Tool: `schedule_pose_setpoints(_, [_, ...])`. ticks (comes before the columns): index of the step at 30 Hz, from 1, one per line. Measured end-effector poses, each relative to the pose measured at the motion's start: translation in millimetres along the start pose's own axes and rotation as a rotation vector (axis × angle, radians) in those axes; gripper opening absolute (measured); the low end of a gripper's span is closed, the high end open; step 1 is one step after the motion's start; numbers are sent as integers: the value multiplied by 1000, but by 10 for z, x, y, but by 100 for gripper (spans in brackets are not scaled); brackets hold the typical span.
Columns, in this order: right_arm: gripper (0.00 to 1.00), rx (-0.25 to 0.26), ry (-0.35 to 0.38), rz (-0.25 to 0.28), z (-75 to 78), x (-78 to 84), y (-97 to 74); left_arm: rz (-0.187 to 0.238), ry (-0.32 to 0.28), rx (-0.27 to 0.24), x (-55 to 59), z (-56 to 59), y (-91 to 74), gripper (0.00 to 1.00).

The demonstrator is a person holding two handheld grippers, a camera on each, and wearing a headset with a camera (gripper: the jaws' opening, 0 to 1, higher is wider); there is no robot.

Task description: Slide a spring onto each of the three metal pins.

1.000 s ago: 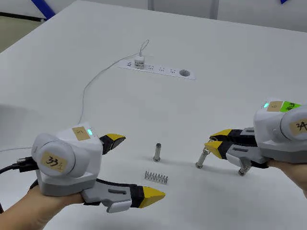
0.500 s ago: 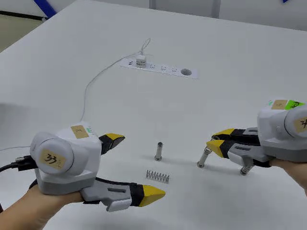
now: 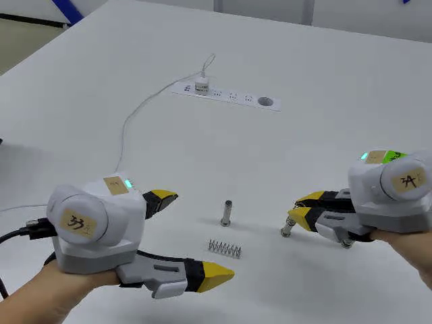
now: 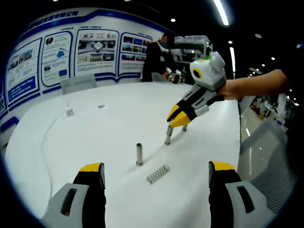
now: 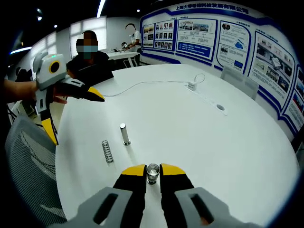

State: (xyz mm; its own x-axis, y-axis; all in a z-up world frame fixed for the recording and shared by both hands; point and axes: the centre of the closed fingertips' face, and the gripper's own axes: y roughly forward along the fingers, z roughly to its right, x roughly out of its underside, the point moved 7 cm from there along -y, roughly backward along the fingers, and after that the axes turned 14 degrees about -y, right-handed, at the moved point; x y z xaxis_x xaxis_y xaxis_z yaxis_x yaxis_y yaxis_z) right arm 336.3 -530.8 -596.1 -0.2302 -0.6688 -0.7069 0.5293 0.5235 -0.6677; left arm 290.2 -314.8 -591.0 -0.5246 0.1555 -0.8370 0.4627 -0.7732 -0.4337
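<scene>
A bare metal pin [image 3: 226, 212] stands upright on the white table [image 3: 202, 155], with a loose spring [image 3: 225, 248] lying just in front of it. My left gripper [image 3: 192, 236] is open beside them, and the spring [image 4: 157, 174] lies between and ahead of its jaws. To the right, my right gripper [image 3: 300, 209] is shut on the top of a second pin [image 3: 288, 227] that wears a spring. That pin's top [image 5: 152, 172] sits between the yellow fingertips. A third pin [image 3: 347, 241] with a spring stands under the right gripper's body.
A white power strip [image 3: 226, 96] with a plug and a cable [image 3: 135, 115] lies at the far side of the table. A mesh chair [image 5: 28, 166] stands at the table's edge, and people are in the background beyond the table.
My right gripper has sunk a little lower and drawn slightly left over the second pin. The left gripper, the loose spring and the bare pin stay as they were.
</scene>
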Motion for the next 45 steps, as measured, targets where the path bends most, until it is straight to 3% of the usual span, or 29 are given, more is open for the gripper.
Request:
schedule_pose_setpoints(9, [12,-1,-19,-38,-34,66,67,-16,-4,-6,44,-21,-5,91])
schedule_pose_setpoints(23, [12,-14,-15,-55,-59,116,106,10,-33,-16,11,-53,-44,91])
schedule_pose_setpoints(33, [12,-12,-20,-59,-78,146,119,-10,-34,-19,58,-61,-48,90])
schedule_pose_setpoints(45, [15,62,-26,-21,-27,32,-49,-12,-34,-15,58,-63,-48,89])
